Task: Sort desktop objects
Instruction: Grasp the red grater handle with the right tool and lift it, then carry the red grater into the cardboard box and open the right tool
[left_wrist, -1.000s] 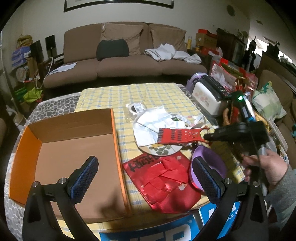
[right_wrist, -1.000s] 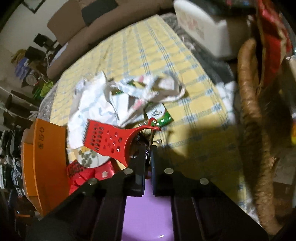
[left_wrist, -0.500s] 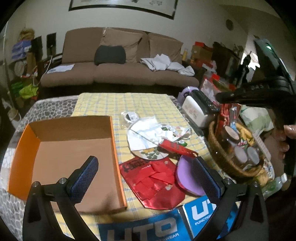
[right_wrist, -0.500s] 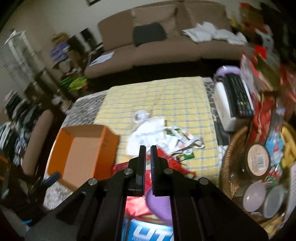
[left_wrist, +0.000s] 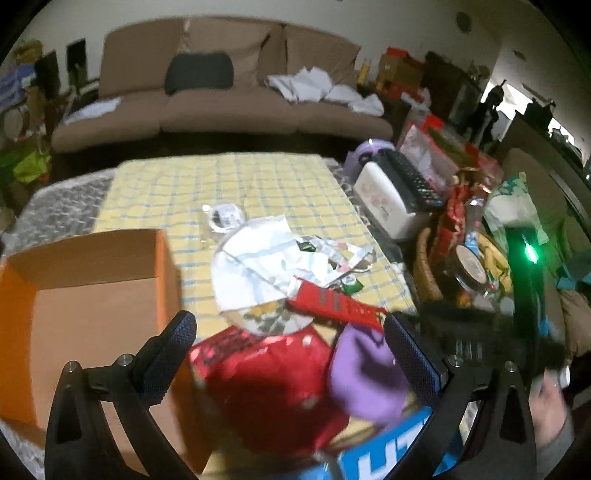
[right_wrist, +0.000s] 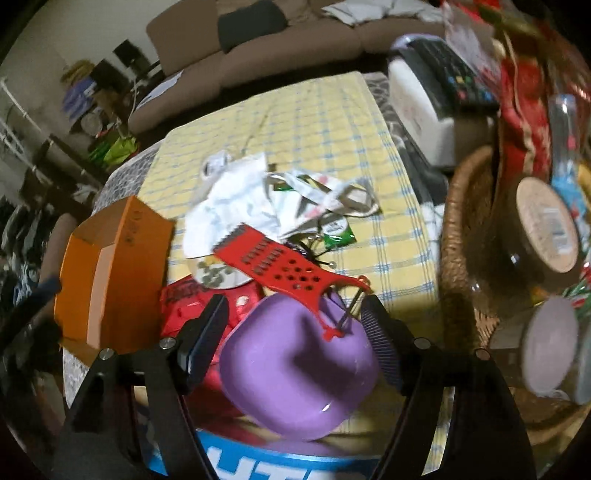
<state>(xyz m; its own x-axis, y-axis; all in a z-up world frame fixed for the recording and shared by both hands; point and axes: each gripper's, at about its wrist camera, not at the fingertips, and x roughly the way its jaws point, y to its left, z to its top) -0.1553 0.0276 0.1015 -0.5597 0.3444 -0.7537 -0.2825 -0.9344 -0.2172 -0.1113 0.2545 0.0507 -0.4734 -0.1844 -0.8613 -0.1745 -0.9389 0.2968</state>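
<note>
A red grater (right_wrist: 284, 266) lies across a patterned plate (right_wrist: 214, 275) and the rim of a purple bowl (right_wrist: 299, 373); it also shows in the left wrist view (left_wrist: 332, 304). My right gripper (right_wrist: 295, 328) is open and empty, its fingers astride the bowl just below the grater's handle. My left gripper (left_wrist: 291, 350) is open and empty above a red foil bag (left_wrist: 266, 380) and the purple bowl (left_wrist: 365, 376). An open orange box (left_wrist: 85, 306) stands at the left. Crumpled white papers (left_wrist: 266, 254) lie mid-table.
A wicker basket (right_wrist: 454, 236) full of jars and packets stands at the right. A white appliance (left_wrist: 388, 199) with a remote on it sits behind the basket. A tape roll (left_wrist: 221, 218) lies on the yellow checked cloth. A blue printed box (right_wrist: 258, 465) lies at the table's front edge.
The right gripper, shut half a second ago and raised high, has come back down and opened around the purple bowl. The grater lies where it was set down. The left gripper dipped closer.
</note>
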